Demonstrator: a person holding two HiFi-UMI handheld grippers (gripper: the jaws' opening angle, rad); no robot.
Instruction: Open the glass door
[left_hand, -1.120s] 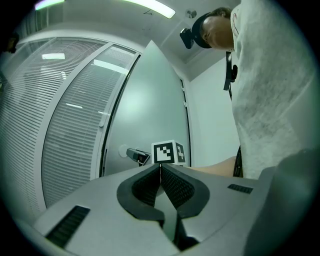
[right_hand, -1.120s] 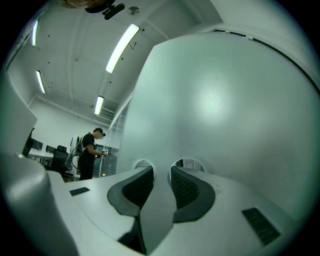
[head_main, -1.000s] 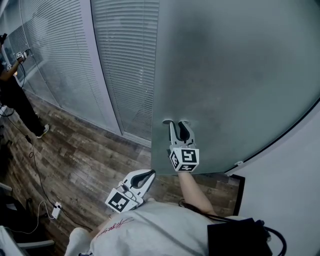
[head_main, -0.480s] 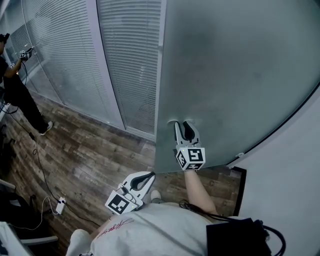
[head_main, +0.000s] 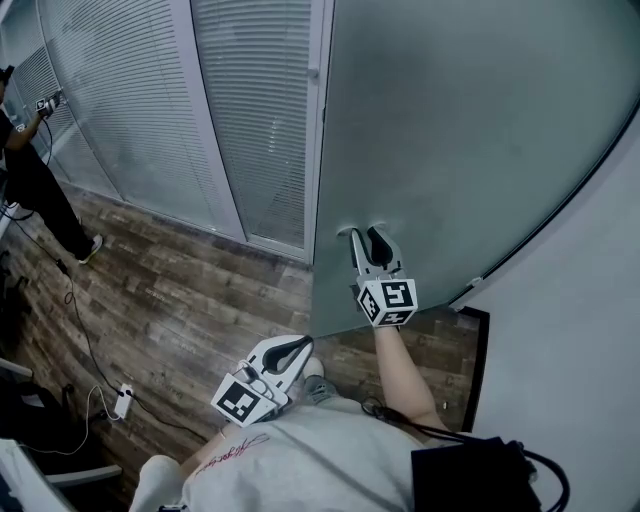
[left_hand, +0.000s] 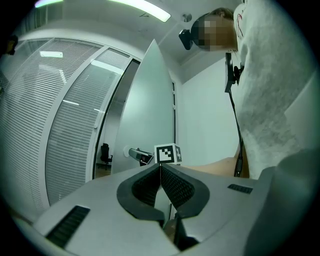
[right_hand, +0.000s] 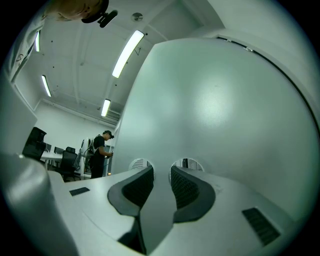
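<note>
The frosted glass door (head_main: 470, 130) stands ajar, its free edge just right of the door frame. My right gripper (head_main: 366, 243) is shut on the metal door handle (head_main: 348, 232) near that edge. In the right gripper view the gripper (right_hand: 162, 172) holds the grey handle bar (right_hand: 161, 200) between its pads, against the door (right_hand: 215, 100). My left gripper (head_main: 303, 347) hangs low by my body, shut and holding nothing. The left gripper view shows its tips (left_hand: 160, 166) touching, with the handle (left_hand: 136, 153) and the right gripper's marker cube (left_hand: 168, 153) beyond.
A glass wall with blinds (head_main: 130, 110) runs to the left of the door. The floor (head_main: 170, 300) is wood planks, with a cable and power strip (head_main: 122, 400). Another person (head_main: 25, 170) stands at the far left. A white wall (head_main: 580, 330) closes the right side.
The door has swung a little further from the frame. My right gripper, still on the handle, has moved up and right in the picture. The left gripper has moved along with my body.
</note>
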